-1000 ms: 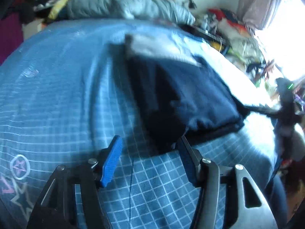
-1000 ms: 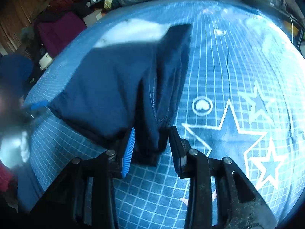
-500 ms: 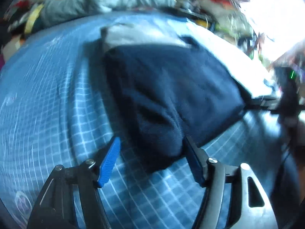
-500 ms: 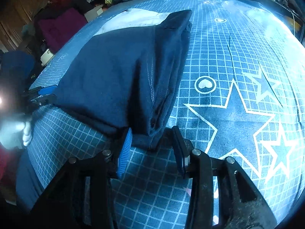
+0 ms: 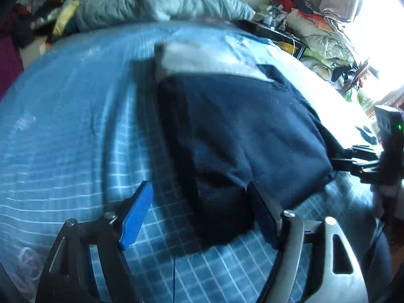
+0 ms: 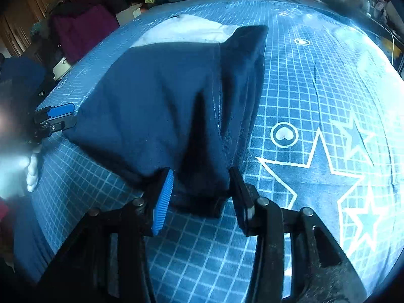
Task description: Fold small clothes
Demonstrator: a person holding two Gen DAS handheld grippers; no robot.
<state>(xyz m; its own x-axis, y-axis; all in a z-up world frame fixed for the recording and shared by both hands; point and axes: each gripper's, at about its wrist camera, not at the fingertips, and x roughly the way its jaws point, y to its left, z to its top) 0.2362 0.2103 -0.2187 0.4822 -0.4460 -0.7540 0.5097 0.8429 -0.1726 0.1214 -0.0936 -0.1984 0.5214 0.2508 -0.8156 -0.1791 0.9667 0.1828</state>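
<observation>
navy garment (image 6: 156, 106) lies on the blue grid sheet (image 6: 303, 88), a white piece (image 6: 181, 31) at its far end; left gripper (image 5: 199, 209) and right gripper (image 6: 202, 192) both spread, straddling its near corners; no writing readable

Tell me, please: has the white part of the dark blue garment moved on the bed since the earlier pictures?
Cannot tell. In the right wrist view the white part lies at the far end of the dark blue garment throughout; the camera moves, so its shift against the heart circle proves nothing.

The white garment (image 5: 202, 60) is motion-blurred, mostly buried under the navy one (image 5: 247, 131); a gloved hand (image 6: 22, 169) washes out in glare.
</observation>
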